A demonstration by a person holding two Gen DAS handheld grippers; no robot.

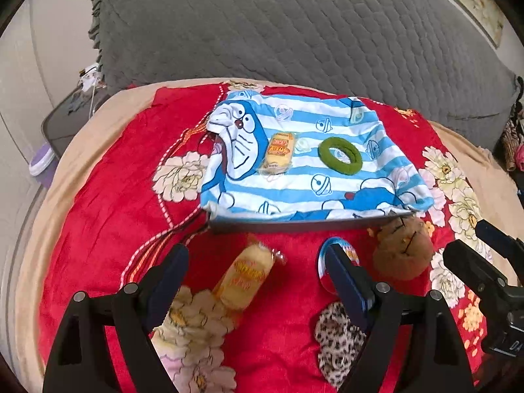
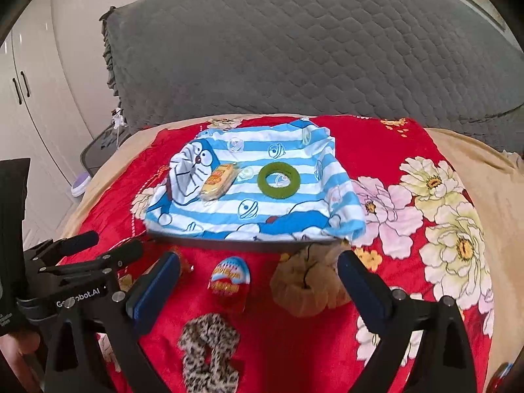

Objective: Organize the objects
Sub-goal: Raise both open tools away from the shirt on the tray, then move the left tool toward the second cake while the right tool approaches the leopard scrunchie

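Tray draped in blue-striped cartoon cloth [image 1: 327, 196] on red floral blanket [image 1: 98, 213].
On cloth: yellow snack pack [image 1: 278, 154], green ring [image 1: 340, 155]. In front, off tray: wrapped snack [image 1: 245, 278], egg-shaped toy [image 2: 229, 281], brown plush [image 2: 304, 285], leopard scrunchie [image 2: 209, 344]; print unreadable. Left gripper [image 1: 258, 278], right gripper [image 2: 258, 281]: jaws wide, empty. "obot.AI" on left gripper body.

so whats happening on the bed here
A person is sorting small things on a red floral blanket with two handheld grippers, both open and empty. A yellow snack pack and green ring already lie on the blue striped cartoon cloth. A leopard scrunchie, brown plush and egg-shaped toy wait in front.
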